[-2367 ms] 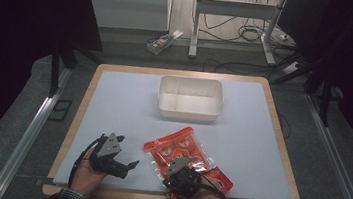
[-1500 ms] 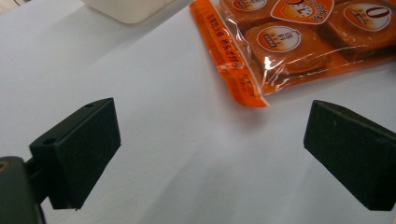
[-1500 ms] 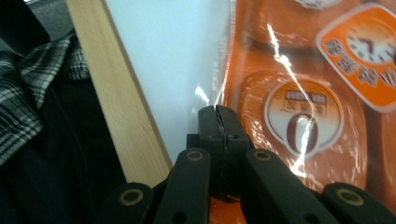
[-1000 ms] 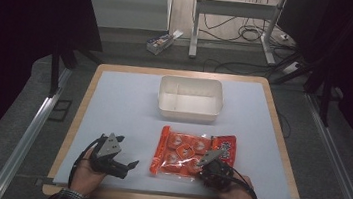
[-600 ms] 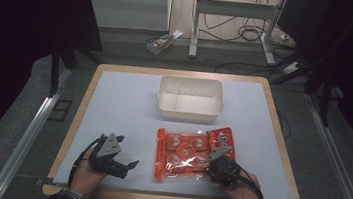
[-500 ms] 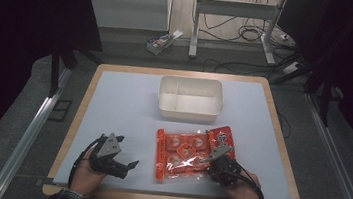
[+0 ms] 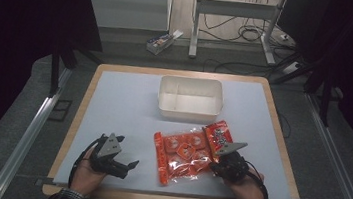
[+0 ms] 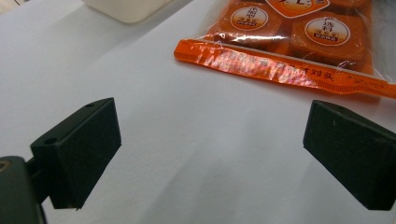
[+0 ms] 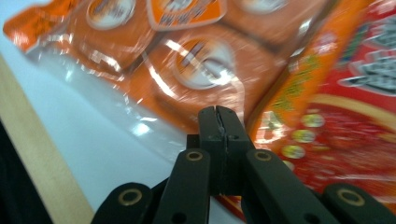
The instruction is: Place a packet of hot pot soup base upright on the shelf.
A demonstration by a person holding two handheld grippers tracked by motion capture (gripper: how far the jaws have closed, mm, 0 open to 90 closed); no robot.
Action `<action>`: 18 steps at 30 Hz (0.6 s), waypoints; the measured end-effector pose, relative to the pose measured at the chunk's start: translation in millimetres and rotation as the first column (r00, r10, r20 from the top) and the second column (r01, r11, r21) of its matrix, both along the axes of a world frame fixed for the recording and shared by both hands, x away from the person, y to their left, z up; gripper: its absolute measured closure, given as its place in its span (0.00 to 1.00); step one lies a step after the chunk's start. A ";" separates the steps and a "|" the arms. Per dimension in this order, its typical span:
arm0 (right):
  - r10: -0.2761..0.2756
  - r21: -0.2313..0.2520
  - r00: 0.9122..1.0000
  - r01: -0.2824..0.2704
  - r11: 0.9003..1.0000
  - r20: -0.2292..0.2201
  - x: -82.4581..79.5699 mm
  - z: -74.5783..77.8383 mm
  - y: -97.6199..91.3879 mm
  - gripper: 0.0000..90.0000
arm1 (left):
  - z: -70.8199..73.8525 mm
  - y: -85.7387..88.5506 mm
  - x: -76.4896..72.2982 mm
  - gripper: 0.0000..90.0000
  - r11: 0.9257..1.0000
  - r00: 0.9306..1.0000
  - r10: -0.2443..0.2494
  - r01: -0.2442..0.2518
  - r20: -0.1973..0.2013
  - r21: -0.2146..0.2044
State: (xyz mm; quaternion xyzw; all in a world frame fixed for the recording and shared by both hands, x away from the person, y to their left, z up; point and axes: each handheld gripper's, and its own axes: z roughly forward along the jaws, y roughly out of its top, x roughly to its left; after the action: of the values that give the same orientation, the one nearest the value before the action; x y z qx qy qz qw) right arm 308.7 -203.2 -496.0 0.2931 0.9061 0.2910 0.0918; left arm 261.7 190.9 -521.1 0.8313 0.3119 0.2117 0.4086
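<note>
The left tool (image 7: 116, 162) rests on the desk (image 7: 113, 102), jaws spread wide and empty; its own view catches the orange snack bag (image 7: 189, 151) edge just ahead. The right tool (image 7: 218, 168) is clamped on the bag's near-right edge, its view showing jaws pressed together

Likely a lab recording bay, black curtains (image 7: 15, 36), loose floor cables (image 7: 252, 35), metal frame legs (image 7: 196, 21), white-topped table (image 7: 123, 108)
</note>
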 end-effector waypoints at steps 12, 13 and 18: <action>-0.213 0.050 0.966 0.208 0.977 0.145 3.9 15.1 -44.8 0.51 | -0.1 -0.4 -0.1 0.05 1.000 1.000 0.000 0.000 0.000 0.005; -0.235 0.051 0.961 0.229 0.972 0.149 6.3 12.7 -50.4 0.46 | -0.1 -0.5 -0.1 0.05 1.000 1.000 0.000 0.000 0.000 0.006; -0.247 0.080 0.963 0.239 0.968 0.110 12.0 6.2 -53.3 0.41 | -0.3 -1.0 0.0 0.05 1.000 1.000 -0.002 0.002 0.001 0.012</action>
State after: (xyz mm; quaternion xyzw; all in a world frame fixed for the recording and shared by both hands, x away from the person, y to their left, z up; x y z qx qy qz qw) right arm 320.7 -256.5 -489.8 0.3869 0.8461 0.3243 0.1710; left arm 261.7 190.0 -521.4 0.8339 0.3097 0.2133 0.4040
